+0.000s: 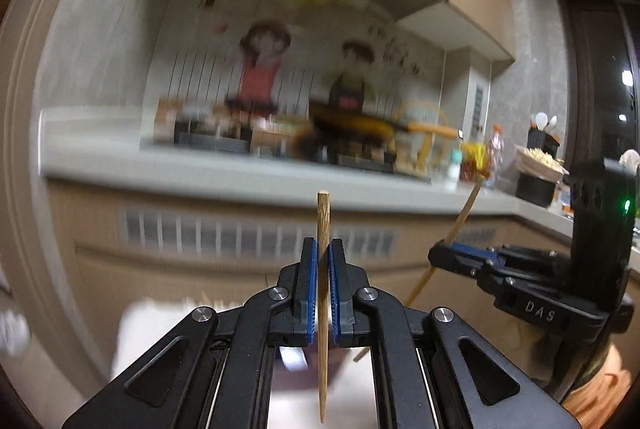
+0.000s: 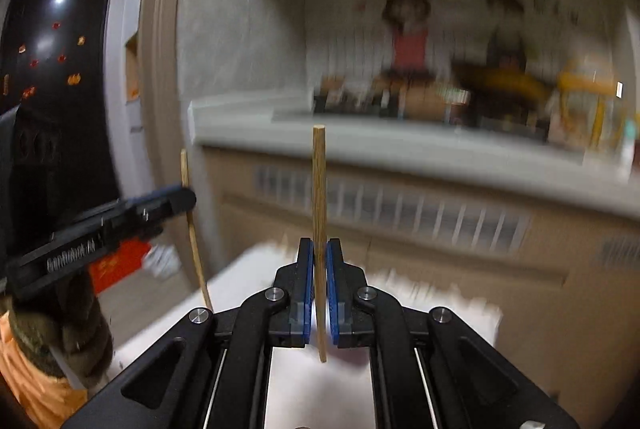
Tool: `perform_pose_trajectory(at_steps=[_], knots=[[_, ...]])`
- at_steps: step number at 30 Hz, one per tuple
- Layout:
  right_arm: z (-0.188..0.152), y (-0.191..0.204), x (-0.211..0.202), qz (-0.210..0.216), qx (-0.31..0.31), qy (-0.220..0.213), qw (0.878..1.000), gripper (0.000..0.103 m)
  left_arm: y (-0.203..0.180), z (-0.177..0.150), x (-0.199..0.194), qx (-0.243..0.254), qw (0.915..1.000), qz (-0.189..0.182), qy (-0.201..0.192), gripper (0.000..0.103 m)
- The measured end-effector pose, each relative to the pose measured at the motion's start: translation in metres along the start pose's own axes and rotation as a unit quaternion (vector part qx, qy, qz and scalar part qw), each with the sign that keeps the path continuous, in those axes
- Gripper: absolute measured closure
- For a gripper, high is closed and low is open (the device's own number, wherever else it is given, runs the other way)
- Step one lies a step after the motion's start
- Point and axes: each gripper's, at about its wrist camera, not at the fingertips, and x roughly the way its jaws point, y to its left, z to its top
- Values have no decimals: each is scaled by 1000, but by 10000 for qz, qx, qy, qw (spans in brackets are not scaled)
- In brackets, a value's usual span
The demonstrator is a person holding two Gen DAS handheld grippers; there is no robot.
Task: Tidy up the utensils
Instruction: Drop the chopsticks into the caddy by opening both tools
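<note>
Both wrist views face the kitchen counter [image 1: 248, 181] (blurred), side by side

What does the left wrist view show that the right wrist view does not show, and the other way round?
Only the left wrist view shows the black utensil holder with white spoons at the far right of the counter.

Only the right wrist view shows the dark door with small orange stickers.

Both show each gripper shut on a wooden chopstick: the left gripper holds the left chopstick, the right gripper holds the right chopstick.

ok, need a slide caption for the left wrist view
Left claw shut on an upright wooden chopstick, right claw alongside gripping a second chopstick, blurred kitchen counter behind.
</note>
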Motion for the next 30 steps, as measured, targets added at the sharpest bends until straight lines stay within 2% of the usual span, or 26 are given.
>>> perform_pose_trajectory(at_steps=[4,7,10,16,21,26,27,29,30], knots=[[27,-6,33,-392,-71,-143,9991,96,12,21,36,71,9994,244,-246,97],[21,-11,66,-556,-73,134,9983,96,25,17,63,64,9988,402,-283,97],[1,-14,95,-639,-107,481,9967,96,41,-1,93,-12,9987,488,-157,97],[-43,-24,136,-531,-1,1270,9905,96,72,-58,151,-487,9947,497,754,97],[-68,-23,149,-499,33,1643,9851,96,88,-113,185,-712,9841,592,1516,97],[-84,-19,146,-461,66,1792,9827,96,90,-144,193,-910,9768,703,1806,95],[-86,-18,144,-456,83,1808,9824,96,90,-145,190,-933,9764,727,1806,94],[-92,-18,140,-408,169,1887,9810,92,85,-145,184,-896,9768,796,1776,83],[-97,-19,136,-387,234,1942,9799,87,81,-144,180,-874,9771,835,1751,70]])
